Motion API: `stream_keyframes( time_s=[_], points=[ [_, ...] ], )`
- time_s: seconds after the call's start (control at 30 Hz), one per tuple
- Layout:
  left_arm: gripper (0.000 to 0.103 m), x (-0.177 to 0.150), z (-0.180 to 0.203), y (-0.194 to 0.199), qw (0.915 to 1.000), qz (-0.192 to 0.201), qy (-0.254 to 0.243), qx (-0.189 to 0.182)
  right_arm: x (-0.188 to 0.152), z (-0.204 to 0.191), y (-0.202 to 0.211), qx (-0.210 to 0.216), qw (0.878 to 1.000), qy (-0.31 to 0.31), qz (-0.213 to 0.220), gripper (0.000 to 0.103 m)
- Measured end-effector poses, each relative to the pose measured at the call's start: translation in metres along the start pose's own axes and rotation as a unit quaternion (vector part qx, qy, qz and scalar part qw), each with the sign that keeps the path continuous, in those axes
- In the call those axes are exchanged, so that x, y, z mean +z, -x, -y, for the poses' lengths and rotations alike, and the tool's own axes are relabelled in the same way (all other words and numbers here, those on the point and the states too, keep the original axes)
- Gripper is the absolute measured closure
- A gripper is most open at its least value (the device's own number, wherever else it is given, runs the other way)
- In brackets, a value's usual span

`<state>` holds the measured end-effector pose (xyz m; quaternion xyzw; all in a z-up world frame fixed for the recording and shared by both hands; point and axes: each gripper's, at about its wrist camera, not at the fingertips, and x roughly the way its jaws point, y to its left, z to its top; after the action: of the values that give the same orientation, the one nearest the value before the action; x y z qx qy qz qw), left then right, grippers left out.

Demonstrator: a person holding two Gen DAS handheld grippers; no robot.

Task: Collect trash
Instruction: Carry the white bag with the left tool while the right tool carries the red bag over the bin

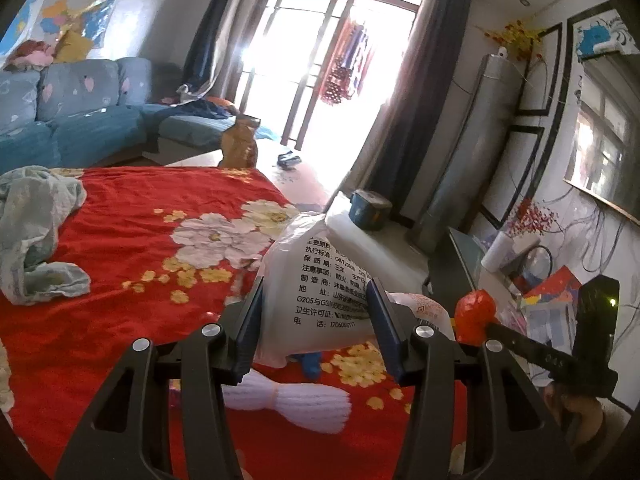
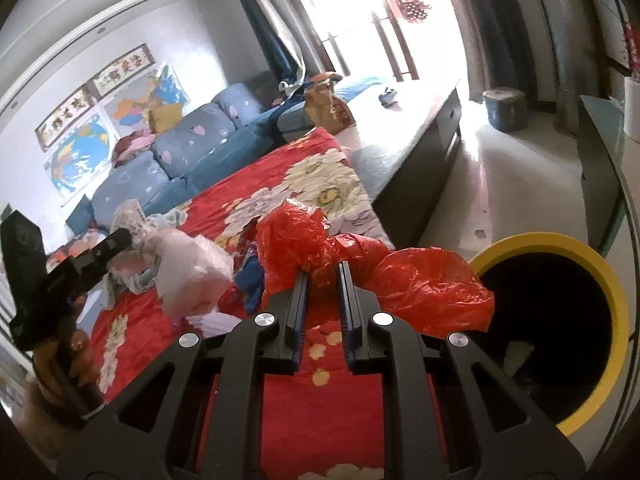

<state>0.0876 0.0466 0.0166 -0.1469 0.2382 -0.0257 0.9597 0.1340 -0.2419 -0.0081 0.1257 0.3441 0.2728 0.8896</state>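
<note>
In the left wrist view my left gripper [image 1: 316, 304] is shut on a white plastic bag [image 1: 320, 264] printed with black text, held above the red floral cloth [image 1: 120, 240]. My right gripper [image 2: 323, 276] is shut on a crumpled red plastic bag [image 2: 420, 280], which hangs over the cloth's edge beside a bin with a yellow rim [image 2: 612, 288] and a dark inside. From the right wrist view the left gripper [image 2: 120, 240] and its white bag [image 2: 192, 268] are at the left. The right gripper [image 1: 486, 326] with the red bag [image 1: 474, 312] shows at the left view's right side.
A crumpled pale green cloth [image 1: 36, 232], a white yarn bundle [image 1: 288, 396] and a blue scrap [image 1: 308, 364] lie on the red cloth. A brown paper bag [image 1: 240, 144] stands at its far end. A blue sofa [image 1: 80, 120] is behind, a blue bucket [image 2: 504, 108] on the floor.
</note>
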Motion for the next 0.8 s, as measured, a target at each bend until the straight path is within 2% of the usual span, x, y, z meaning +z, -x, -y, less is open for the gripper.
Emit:
stream_keyframes(
  time_s=[0.8],
  points=[
    [0.055, -0.025, 0.060, -0.025, 0.9967, -0.035, -0.063, -0.038, 0.002, 0.049, 0.018, -0.049, 0.998, -0.046, 0.013, 0.093]
  ],
)
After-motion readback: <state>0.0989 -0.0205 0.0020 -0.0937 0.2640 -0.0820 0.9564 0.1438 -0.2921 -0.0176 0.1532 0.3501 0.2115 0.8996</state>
